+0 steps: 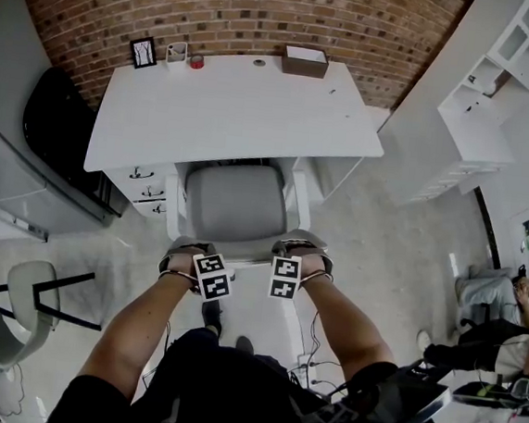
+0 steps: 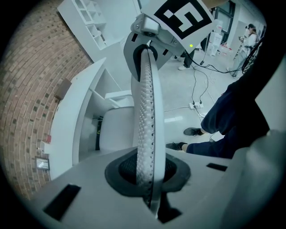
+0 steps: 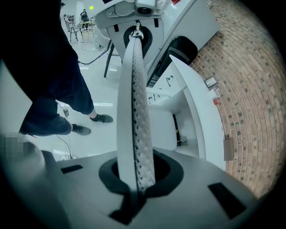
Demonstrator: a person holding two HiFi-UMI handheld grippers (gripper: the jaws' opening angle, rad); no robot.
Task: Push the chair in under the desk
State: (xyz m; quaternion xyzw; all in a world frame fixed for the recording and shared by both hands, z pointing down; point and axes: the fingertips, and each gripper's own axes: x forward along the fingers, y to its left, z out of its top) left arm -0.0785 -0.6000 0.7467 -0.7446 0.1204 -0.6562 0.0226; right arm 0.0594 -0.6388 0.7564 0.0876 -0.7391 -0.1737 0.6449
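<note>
ITEM 1: office chair w/ white plastic frame, grey padded seat, white armrests. It is standing at frame ctr in the head view, facing the desk. The seat's front edge is lying about level w/ the desk's front edge, and the rest of the seat is showing out from under it. The backrest is showing edge-on in both gripper views: a thin white rim beside a pale strip of perforated, dotted material.

ITEM 2: white rectangular desk, sitting in the upper half of the head view against a red-brick wall. White drawers w/ dark handles are sitting under its left end.

ITEM 3: left gripper, pointing steeply down, jaws clamping the backrest's top edge left of ctr. Its own view is showing the rim running up from between the closed jaws.

ITEM 4: right gripper, likewise clamping the same top edge, right of ctr. The two grippers are sitting near each other, marker cubes facing up.

CONTAINERS
- brown rectangular box, at the desk's far edge, upper ctr; showing white in its top, contents not identifiable.
- small white cup, far left corner of the desk, beside a black-framed picture; contents too small to tell.
- white open shelving unit, upper right of frame.
</note>
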